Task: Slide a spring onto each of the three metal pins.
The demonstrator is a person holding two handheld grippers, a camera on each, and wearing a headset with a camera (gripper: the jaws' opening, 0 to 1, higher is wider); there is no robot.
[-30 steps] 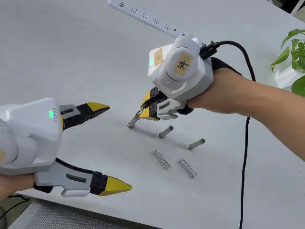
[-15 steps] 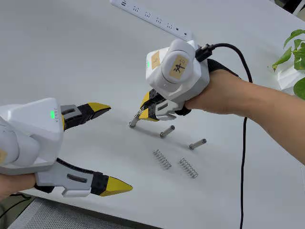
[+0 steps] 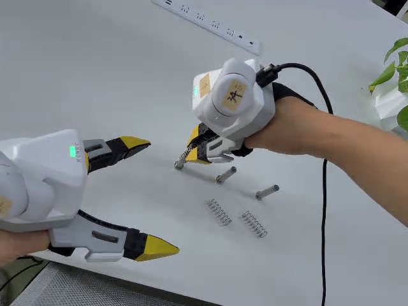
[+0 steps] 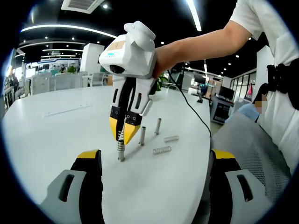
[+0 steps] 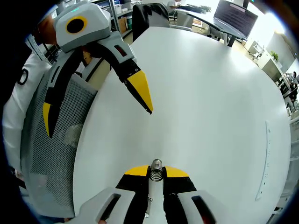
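One spring [image 5: 157, 168] in the right tool [image 4: 125, 134], over a pin [image 4: 121, 156].

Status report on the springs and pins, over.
Right gripper shut on a spring, at the leftmost pin's top. Left gripper open, held aside. Two pins bare, two springs loose on table. Nothing blocking.

bright and even from overhead in the head view, with the white table [image 3: 95, 64] close to washed out. faint, soft shadows beside the pins [image 3: 225, 174] and springs [image 3: 218, 212]. sharp focus there. strong fisheye bending toward the edges of both gripper views; glare from ceiling light strips [image 4: 193, 14] in the left gripper view, background darker and softer.
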